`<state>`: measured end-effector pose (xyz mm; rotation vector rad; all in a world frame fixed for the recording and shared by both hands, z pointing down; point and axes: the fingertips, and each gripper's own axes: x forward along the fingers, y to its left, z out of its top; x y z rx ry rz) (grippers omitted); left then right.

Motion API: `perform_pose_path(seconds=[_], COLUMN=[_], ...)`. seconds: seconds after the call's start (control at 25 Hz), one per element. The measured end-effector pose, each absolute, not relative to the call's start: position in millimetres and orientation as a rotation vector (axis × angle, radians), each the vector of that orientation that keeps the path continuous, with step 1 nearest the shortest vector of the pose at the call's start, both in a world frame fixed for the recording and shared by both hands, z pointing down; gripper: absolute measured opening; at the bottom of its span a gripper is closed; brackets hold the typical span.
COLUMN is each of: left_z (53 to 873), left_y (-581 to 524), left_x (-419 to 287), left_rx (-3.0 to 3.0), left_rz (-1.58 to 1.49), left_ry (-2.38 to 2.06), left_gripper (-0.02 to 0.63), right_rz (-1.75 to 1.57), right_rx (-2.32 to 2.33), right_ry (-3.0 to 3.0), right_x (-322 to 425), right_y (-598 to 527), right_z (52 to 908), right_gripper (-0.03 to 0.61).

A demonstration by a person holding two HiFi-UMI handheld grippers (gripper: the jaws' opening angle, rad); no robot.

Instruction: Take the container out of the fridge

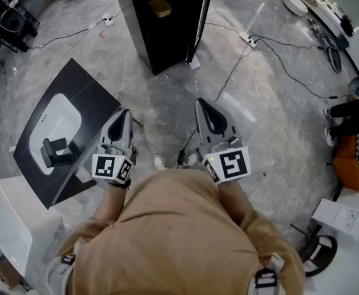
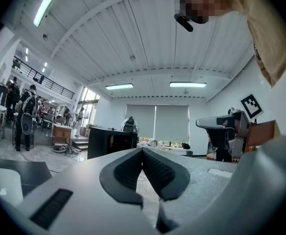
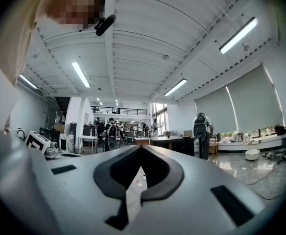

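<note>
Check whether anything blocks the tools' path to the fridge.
Nothing visible does. Only bare floor lies between the left tool, the right tool and the black fridge. A cable lies flat just to the right.

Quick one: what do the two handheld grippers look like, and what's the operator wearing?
The left gripper and right gripper both have light grey tapered shells that narrow to a beak-like point. Black ribbed pads line the jaws. Each carries a white cube with black square markers: left cube, right cube. A small green light shows on the right one. The person wears a tan top with sleeves.
</note>
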<state>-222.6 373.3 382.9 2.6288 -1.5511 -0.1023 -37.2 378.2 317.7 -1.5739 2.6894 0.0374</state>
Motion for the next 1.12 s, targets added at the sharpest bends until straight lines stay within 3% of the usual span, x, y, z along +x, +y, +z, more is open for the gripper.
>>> perform_pose_path(seconds=[1.12], left_z=[416], left_y=[376], left_x=[-260], left_rx=[2.593], left_rz=[-0.07], left_ry=[-1.501], left_gripper=[0.002], right_rz=[0.097], right_rx=[-1.66], right_ry=[2.664], right_x=[-46], right_y=[389], right_z=[322], right_gripper=[0.0])
